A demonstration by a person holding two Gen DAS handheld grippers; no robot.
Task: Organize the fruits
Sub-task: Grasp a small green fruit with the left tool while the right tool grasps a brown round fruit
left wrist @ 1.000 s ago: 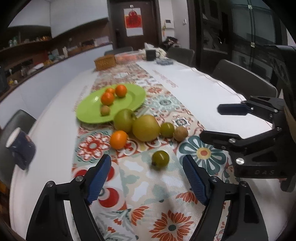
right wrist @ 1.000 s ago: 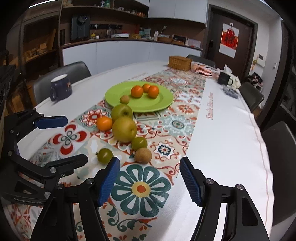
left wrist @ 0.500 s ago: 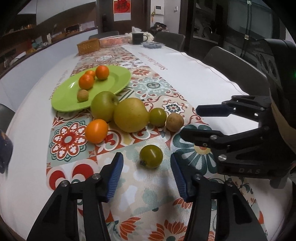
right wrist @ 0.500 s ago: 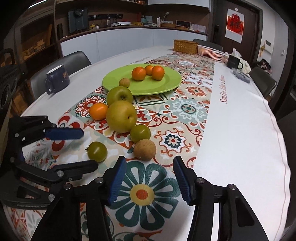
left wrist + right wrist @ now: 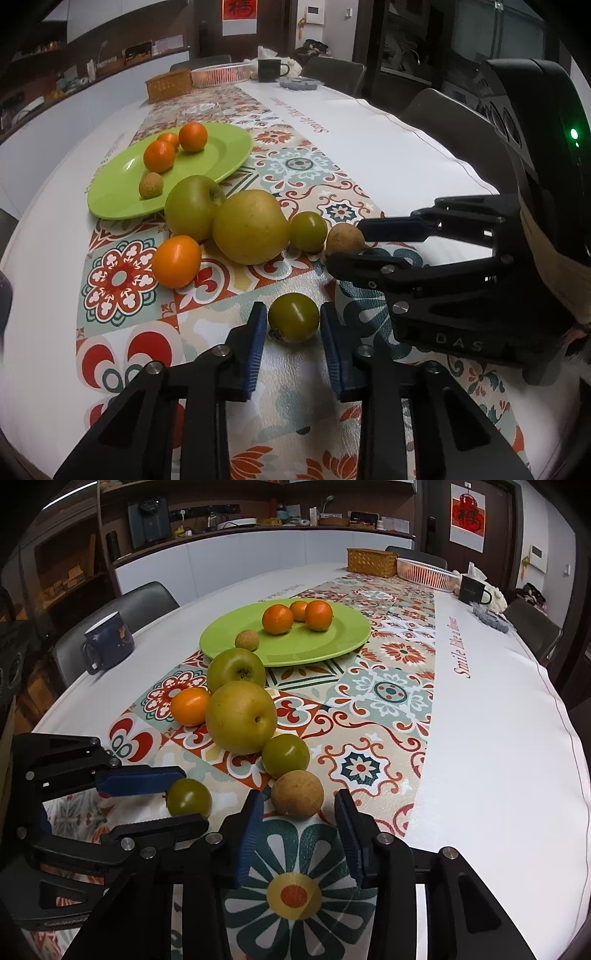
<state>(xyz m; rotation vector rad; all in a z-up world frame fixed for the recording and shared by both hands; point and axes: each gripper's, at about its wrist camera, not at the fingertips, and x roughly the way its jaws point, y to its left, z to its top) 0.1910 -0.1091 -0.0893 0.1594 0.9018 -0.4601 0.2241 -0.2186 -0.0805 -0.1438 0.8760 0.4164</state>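
A green plate [image 5: 229,155] [image 5: 347,642] holds three small oranges and one small brown fruit. In front of it lie a green apple [image 5: 192,206], a yellow pear [image 5: 249,227], an orange [image 5: 176,261], a small green fruit [image 5: 307,231] and a brown round fruit [image 5: 344,240] [image 5: 297,794]. My left gripper [image 5: 293,332] is open, its pads on either side of a dark green fruit [image 5: 293,321] [image 5: 189,797] with small gaps. My right gripper [image 5: 299,823] is open around the brown round fruit, not touching it.
A patterned runner [image 5: 388,690] covers the white table. A dark blue mug [image 5: 107,642] stands at the left edge. A wicker box [image 5: 371,562], a pink basket [image 5: 424,574] and a black mug [image 5: 472,590] stand at the far end. Chairs line both sides.
Both grippers moved forward and down toward the fruits and narrowed. The left now brackets the dark green fruit, the right brackets the brown round fruit.
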